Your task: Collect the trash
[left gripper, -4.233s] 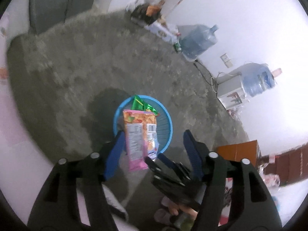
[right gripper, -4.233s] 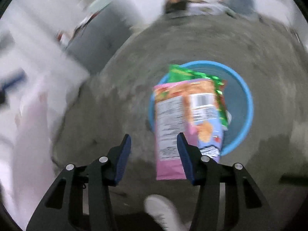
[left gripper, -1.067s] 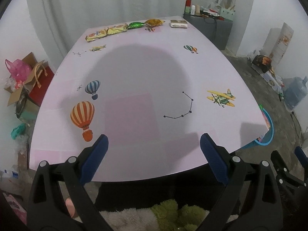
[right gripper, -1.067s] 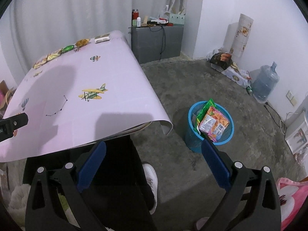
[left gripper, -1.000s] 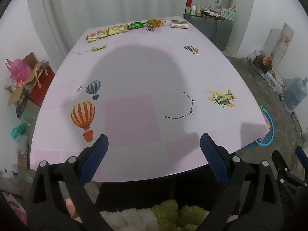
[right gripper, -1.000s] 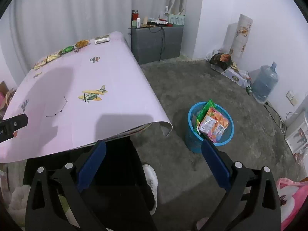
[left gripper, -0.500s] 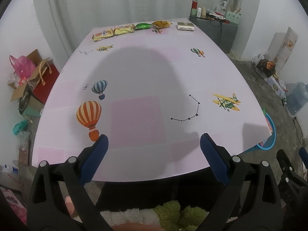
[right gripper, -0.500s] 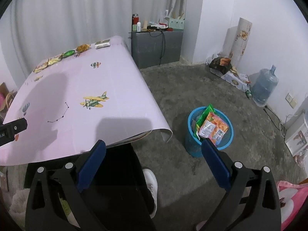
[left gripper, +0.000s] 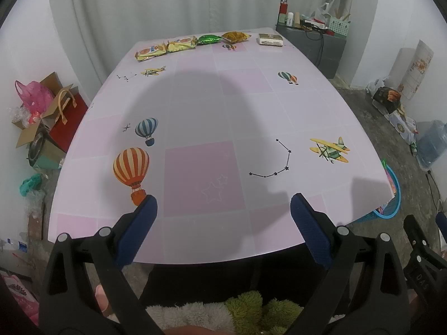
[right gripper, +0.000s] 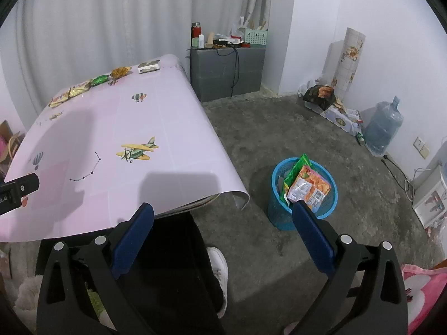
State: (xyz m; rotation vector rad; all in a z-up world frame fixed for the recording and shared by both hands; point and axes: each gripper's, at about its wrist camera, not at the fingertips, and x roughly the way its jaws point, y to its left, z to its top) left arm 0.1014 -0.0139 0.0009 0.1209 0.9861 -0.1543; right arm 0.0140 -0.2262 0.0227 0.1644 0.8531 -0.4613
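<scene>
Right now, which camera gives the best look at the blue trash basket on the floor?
The right wrist view: the blue basket shows whole, with snack bags sticking out. In the left wrist view only a sliver of its rim peeks past the table's corner.

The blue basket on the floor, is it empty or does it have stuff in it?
It has stuff in it: the basket stands upright with an orange snack bag and a green wrapper poking above the rim.
</scene>
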